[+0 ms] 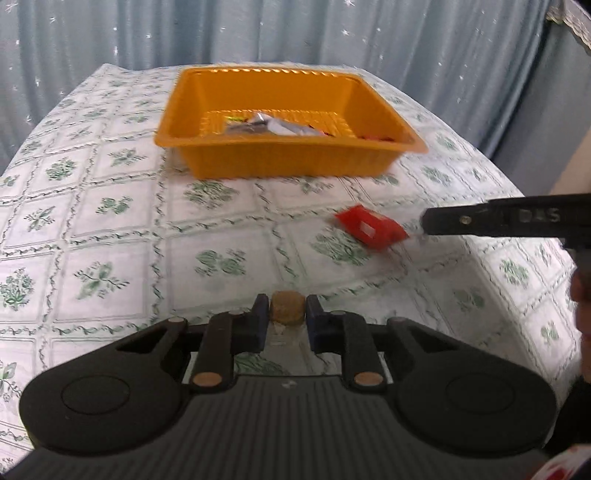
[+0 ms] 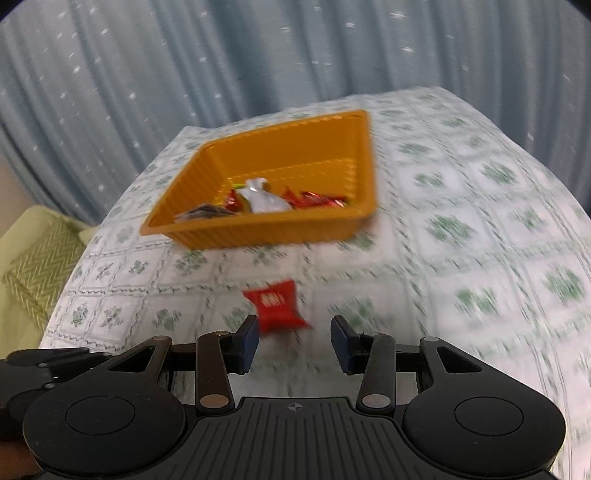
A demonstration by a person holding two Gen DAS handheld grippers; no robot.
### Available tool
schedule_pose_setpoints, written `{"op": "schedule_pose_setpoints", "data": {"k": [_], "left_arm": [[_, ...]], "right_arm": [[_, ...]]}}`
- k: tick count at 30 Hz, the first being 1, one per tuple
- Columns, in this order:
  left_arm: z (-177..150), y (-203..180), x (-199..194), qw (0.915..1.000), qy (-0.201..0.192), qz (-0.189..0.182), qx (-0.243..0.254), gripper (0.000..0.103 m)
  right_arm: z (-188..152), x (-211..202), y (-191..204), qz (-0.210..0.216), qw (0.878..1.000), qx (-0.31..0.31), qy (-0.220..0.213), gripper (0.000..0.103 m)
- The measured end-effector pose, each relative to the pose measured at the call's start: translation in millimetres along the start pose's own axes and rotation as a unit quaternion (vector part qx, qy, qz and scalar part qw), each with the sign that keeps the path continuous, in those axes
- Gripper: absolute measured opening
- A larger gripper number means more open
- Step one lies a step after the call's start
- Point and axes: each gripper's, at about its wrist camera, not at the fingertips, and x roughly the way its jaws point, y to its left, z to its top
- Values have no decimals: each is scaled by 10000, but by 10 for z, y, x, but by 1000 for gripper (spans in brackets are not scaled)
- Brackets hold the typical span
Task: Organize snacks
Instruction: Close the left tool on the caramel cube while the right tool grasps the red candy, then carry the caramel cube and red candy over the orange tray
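Snacks sit in three places. Several wrapped ones, red foil and a white packet (image 2: 264,199) among them, lie inside the orange tray (image 1: 280,162) toward the far side of the surface (image 1: 110,229), which wears a white cloth with a green floral grid. One red packet (image 2: 275,306) lies loose on the cloth, well apart from the tray on its near side. A small tan, round-edged snack (image 1: 287,308) is pinched in the left gripper (image 1: 287,314), blue pads pressed against both its sides, jaws nearly together, held above the cloth.

Right gripper (image 2: 294,341): jaws partly apart, nothing between the pads. The red packet lies just beyond its tips, nearer the left pad, not touched. From the left wrist view one black finger (image 1: 491,219) of that gripper reaches in from the right, tip just beside the red packet.

Pale blue curtain (image 1: 295,33) hangs behind the surface. Both views blurred.
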Motion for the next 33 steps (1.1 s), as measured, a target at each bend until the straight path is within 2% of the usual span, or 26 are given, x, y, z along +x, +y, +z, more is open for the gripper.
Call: {"op": "schedule_pose_setpoints", "data": {"k": [4,12,13,14,18,22,33], "left_arm": [[35,60,-27,9998,-53,-32,-176,19],[36,55,-45,9991,-96,-58,-418,19],[36,49,-49,9991,-95,-45,-414,19],[35,42,-51,9991,-89,-46,-420,19],[36,14,-82,9991,-87,13,-407,19],[30,-15,-161,9990,-103,23,-426,19],[48,-172,-575,9982,-245,107,-544,19]], "right_arm": [[148,299,114,-38,9989,-406,220,43],[203,695,167,-35,9959,-625,654,43],[201,712,176,-53,9956,-651,671,42],[198,717,183,-73,9957,-658,652,29],[180,703,210,-143,9950,-754,644,24],[137,548,255,-171,9958,-735,523,23],[-50,-318,375,-339,9990,-274,-32,23]]}}
